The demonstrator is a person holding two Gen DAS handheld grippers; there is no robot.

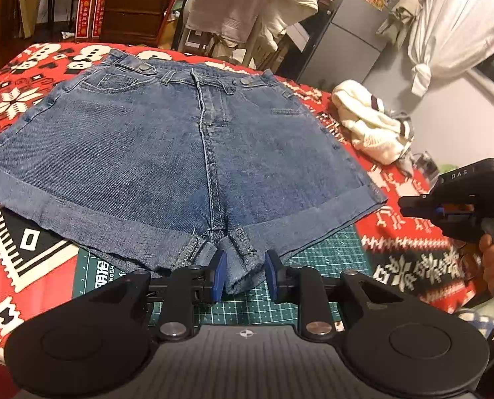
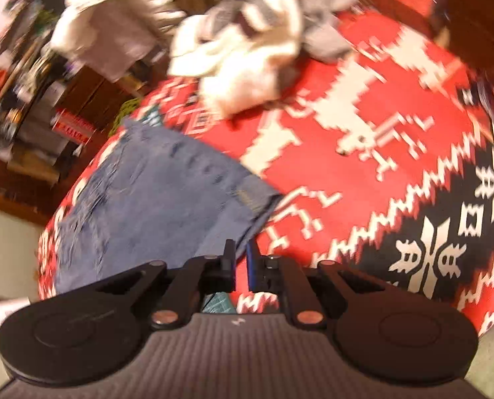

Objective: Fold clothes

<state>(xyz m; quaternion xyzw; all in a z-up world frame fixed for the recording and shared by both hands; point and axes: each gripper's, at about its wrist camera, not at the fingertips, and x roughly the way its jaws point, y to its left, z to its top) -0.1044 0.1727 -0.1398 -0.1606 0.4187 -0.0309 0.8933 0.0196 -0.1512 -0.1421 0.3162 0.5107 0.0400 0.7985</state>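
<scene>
1. One pair of blue denim shorts with rolled cuffs [image 1: 180,153] lies flat, front up, across the centre of the left wrist view, on a red, white and black patterned blanket [image 1: 17,99]; its crotch overhangs a green gridded cutting mat [image 1: 313,259] at lower centre.
2. My left gripper [image 1: 245,274] sits low centre, its blue-padded fingers [image 1: 218,274] spread apart on either side of the crotch hem, gripping nothing yet.
3. My right gripper [image 2: 241,266] shows at the bottom of its own blurred view, fingers nearly together with a thin gap and nothing between them, nosing toward the cuff corner of the shorts.
4. I judge the denim thick, fairly stiff and moderately heavy: it should hold a crease and not slip.
5. The doubled cuffs and the waistband at upper centre look the firmest holds; metal snaps and raised seams stud the waistband.
6. A crumpled cream knitted garment with dark stripes [image 1: 370,123] lies soft and lumpy at right.
</scene>
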